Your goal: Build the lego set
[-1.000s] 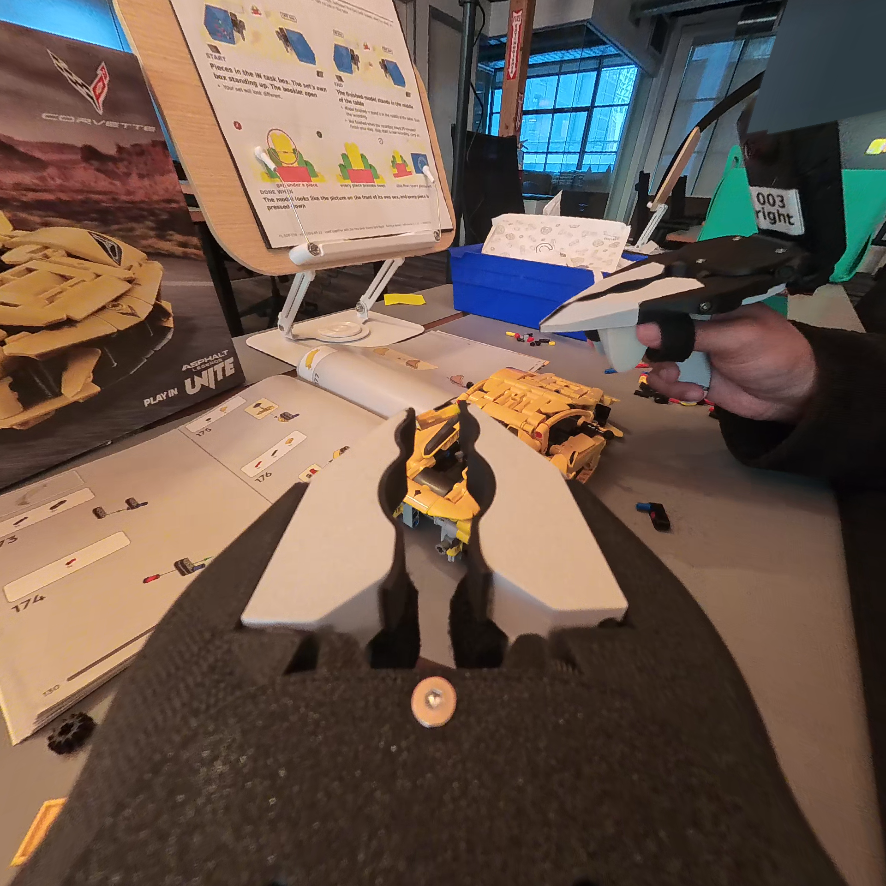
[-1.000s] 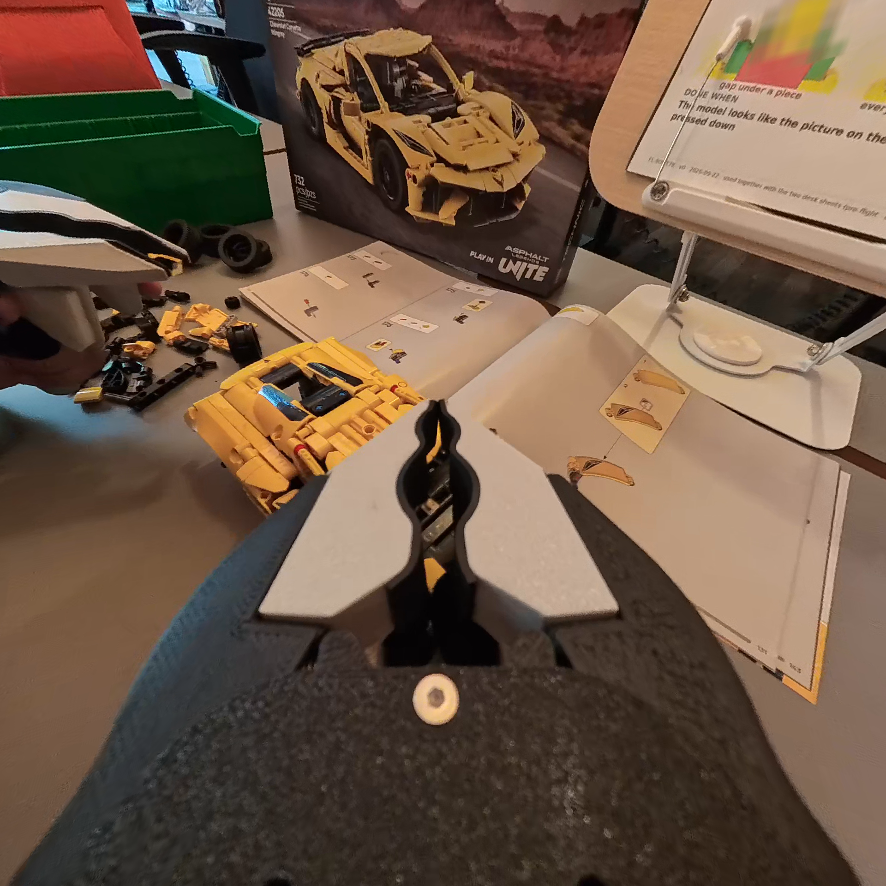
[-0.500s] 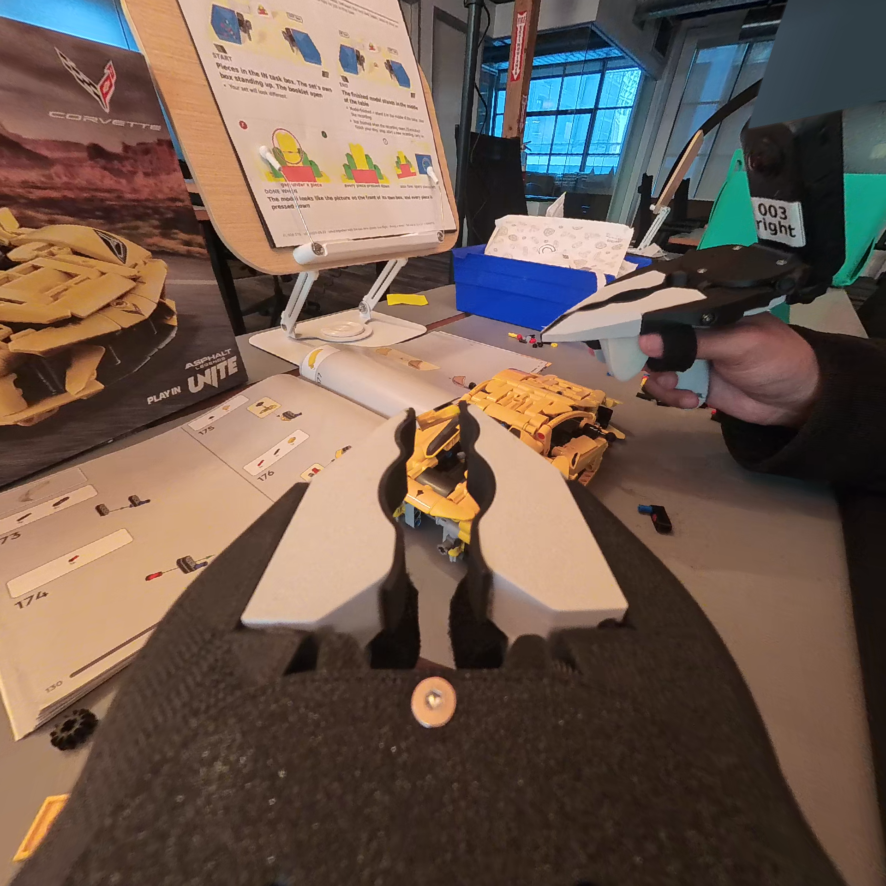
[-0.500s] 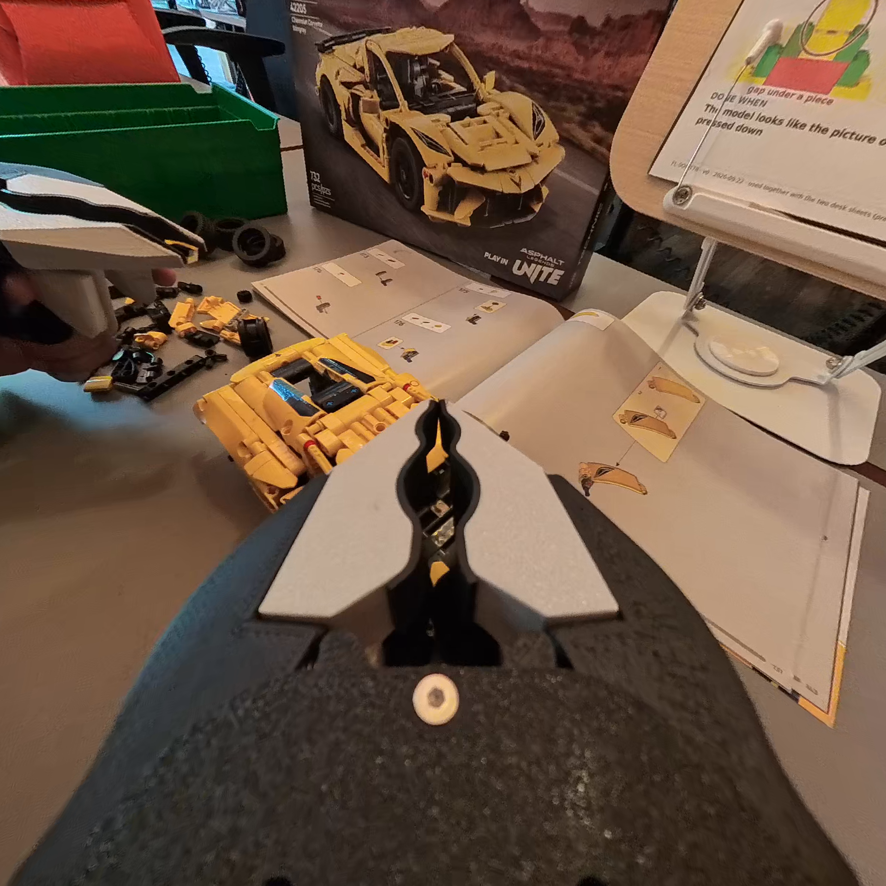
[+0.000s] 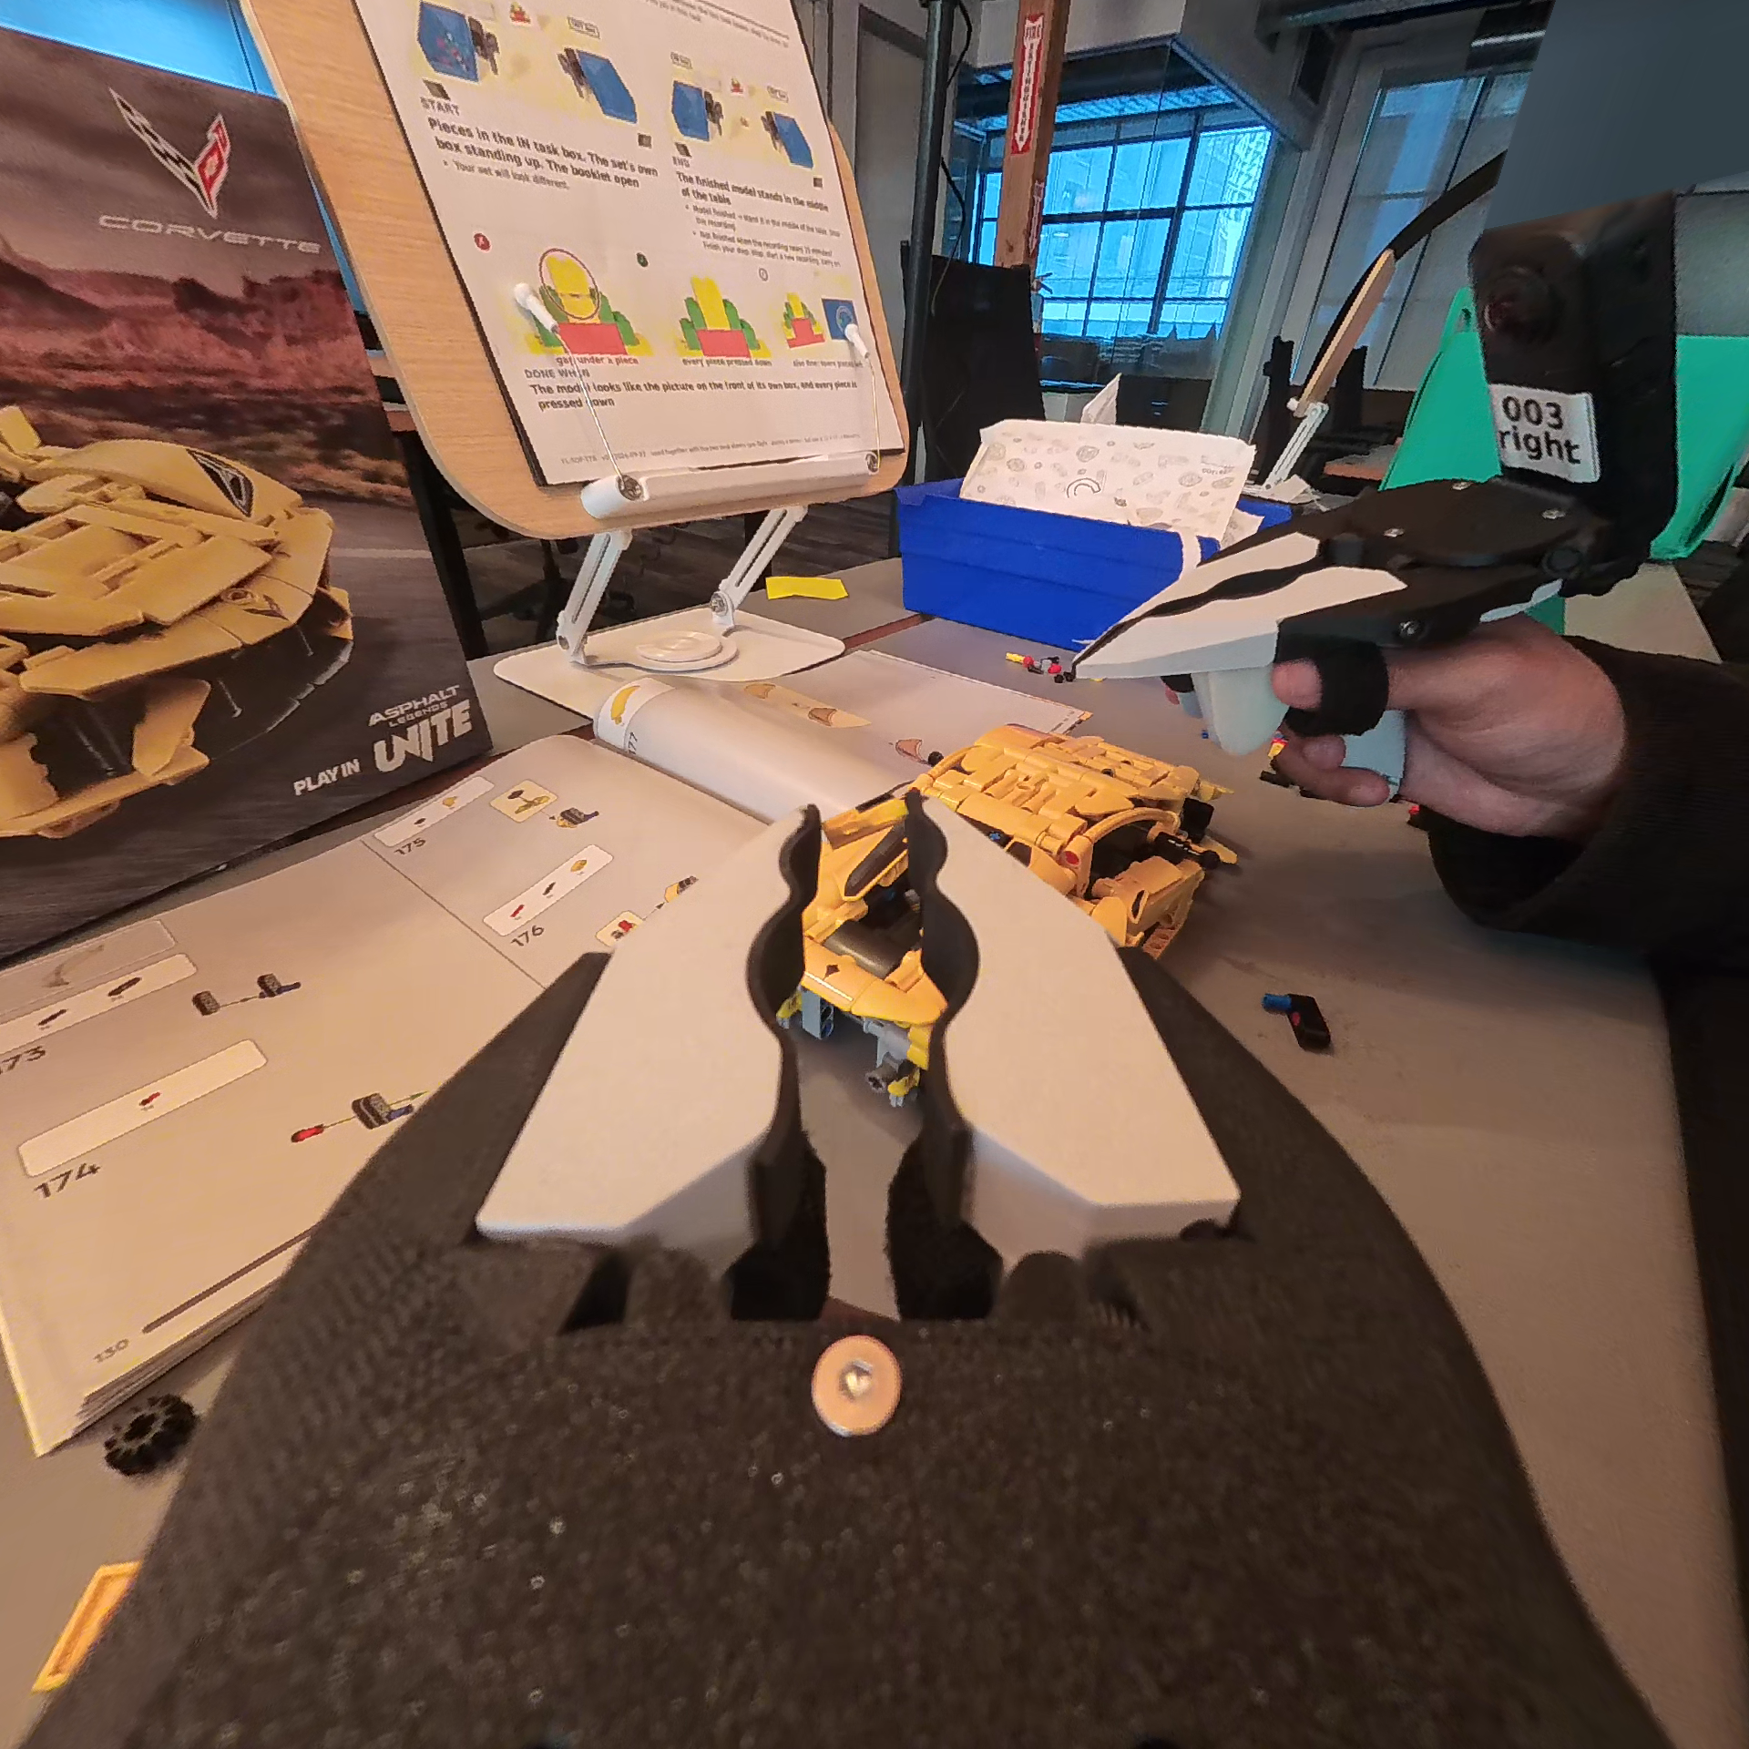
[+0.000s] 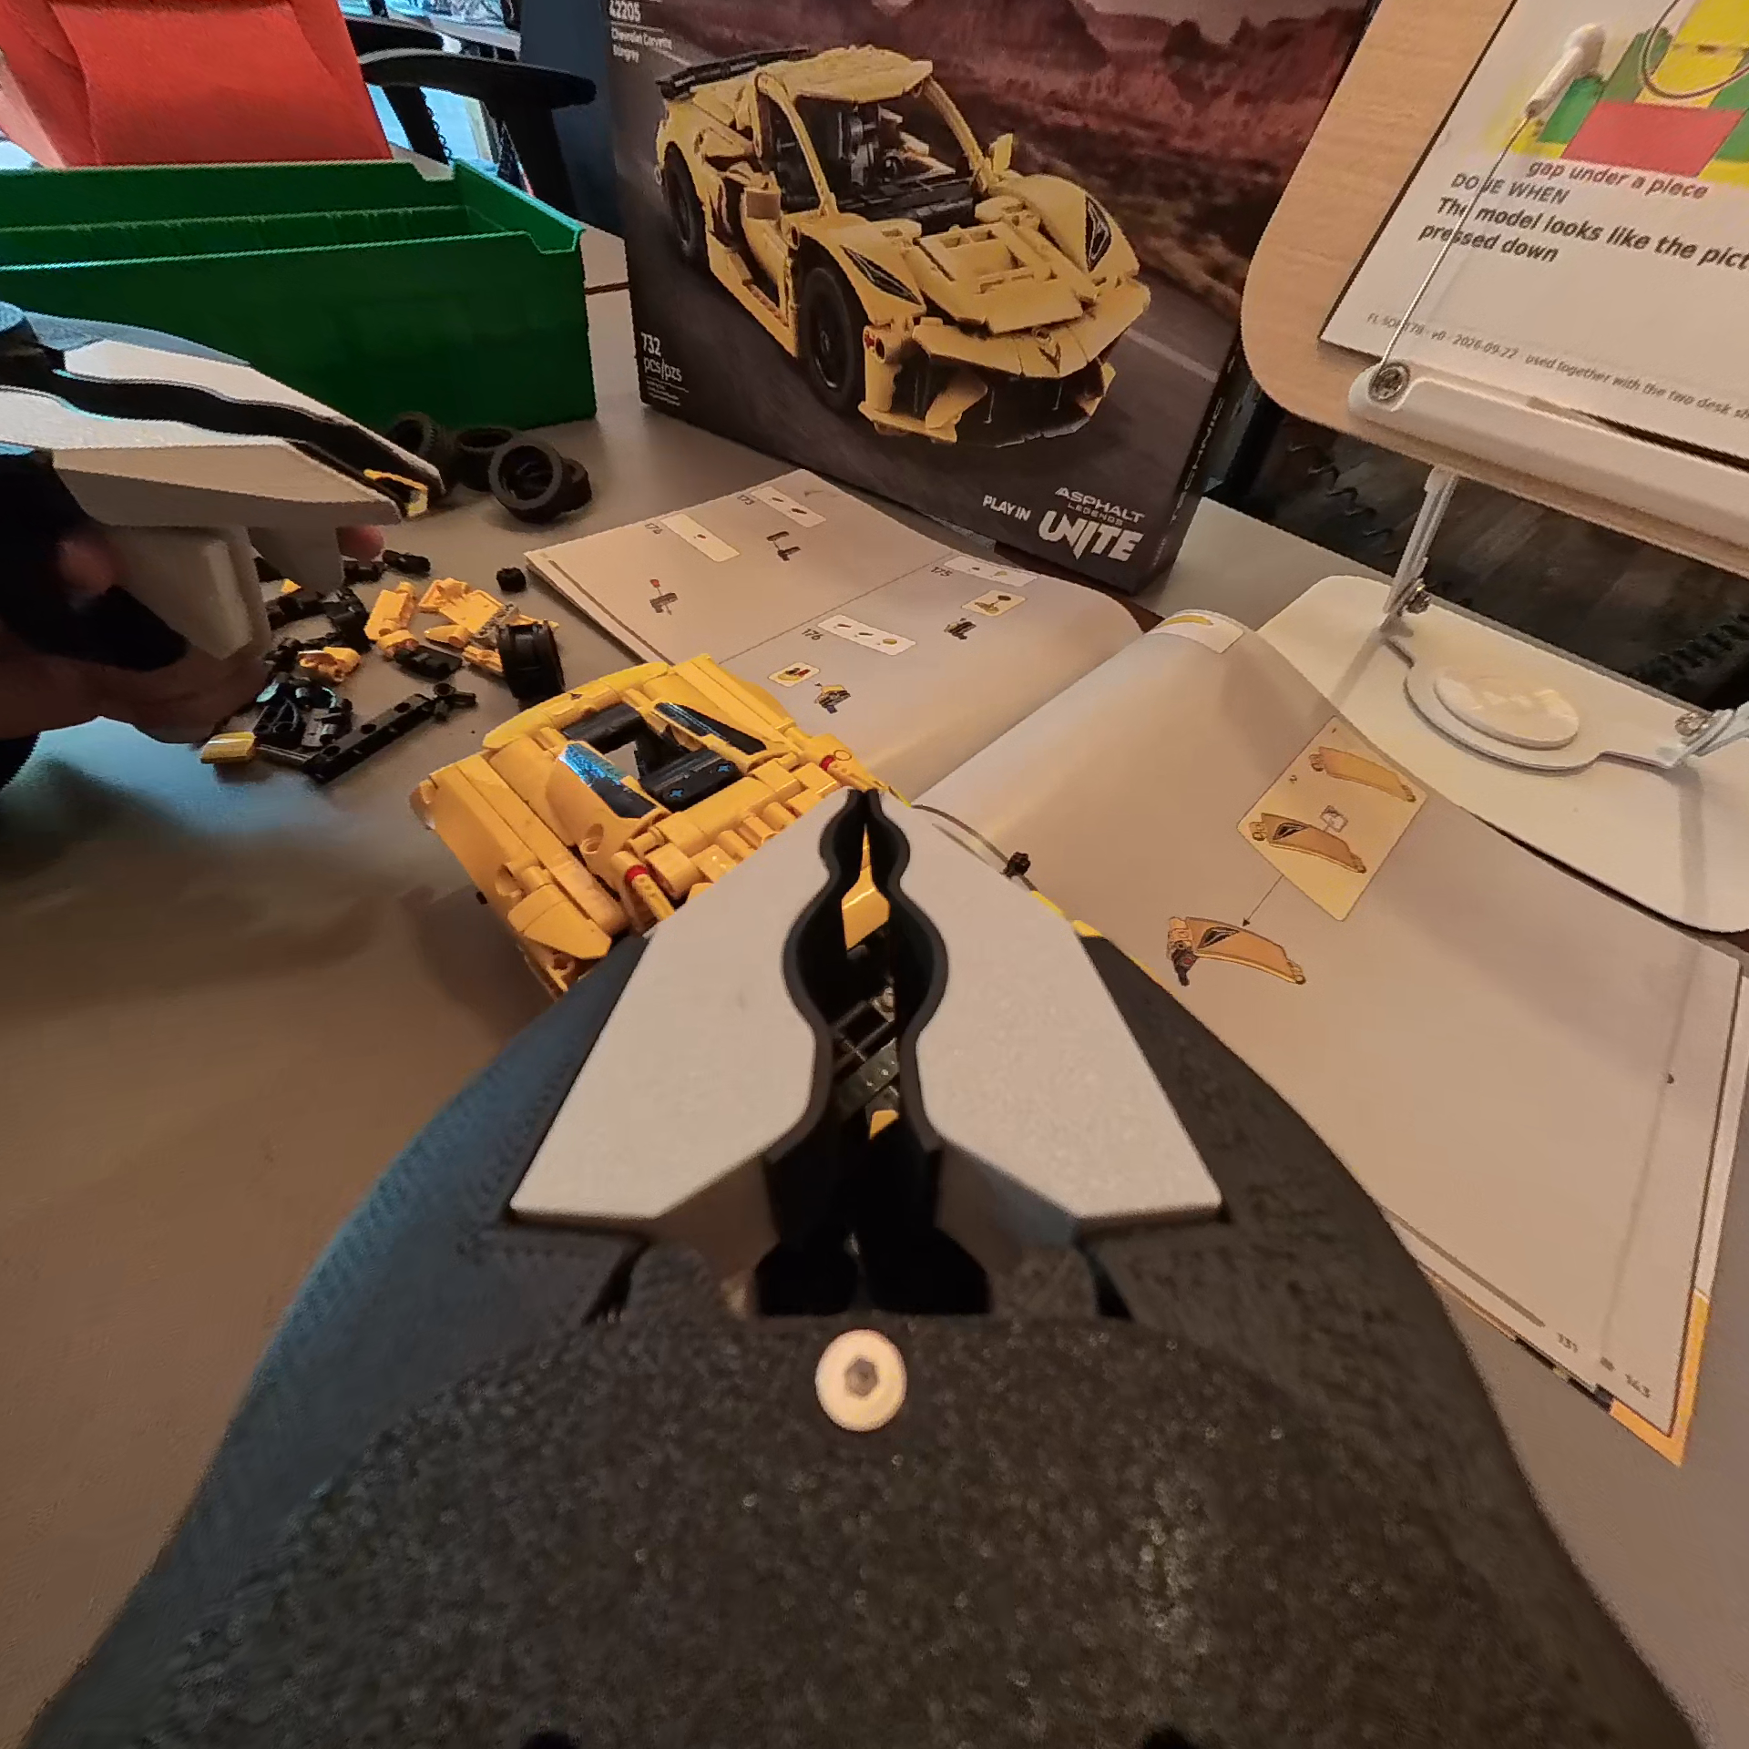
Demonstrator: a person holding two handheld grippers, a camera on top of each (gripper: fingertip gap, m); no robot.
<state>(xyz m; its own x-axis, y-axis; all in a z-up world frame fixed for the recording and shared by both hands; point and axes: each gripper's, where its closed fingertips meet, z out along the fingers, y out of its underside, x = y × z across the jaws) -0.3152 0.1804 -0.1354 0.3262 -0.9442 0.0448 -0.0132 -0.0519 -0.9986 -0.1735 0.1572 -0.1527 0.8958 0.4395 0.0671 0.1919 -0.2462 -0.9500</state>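
Lego car (image 6: 615, 814), part-built, yellow, mid-surface beside open booklet (image 6: 1325, 946). Left hand-held gripper (image 6: 407, 487) clamps small yellow piece. Right hand-held gripper (image 5: 1079, 672) hovers above car, jaws together, apparently empty. Advice: steady car with right, then seat piece squarely.

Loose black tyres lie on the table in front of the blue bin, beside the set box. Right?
Wrong colour. In the right wrist view the loose black tyres lie on the table in front of the green bin, not a blue one, beside the set box.
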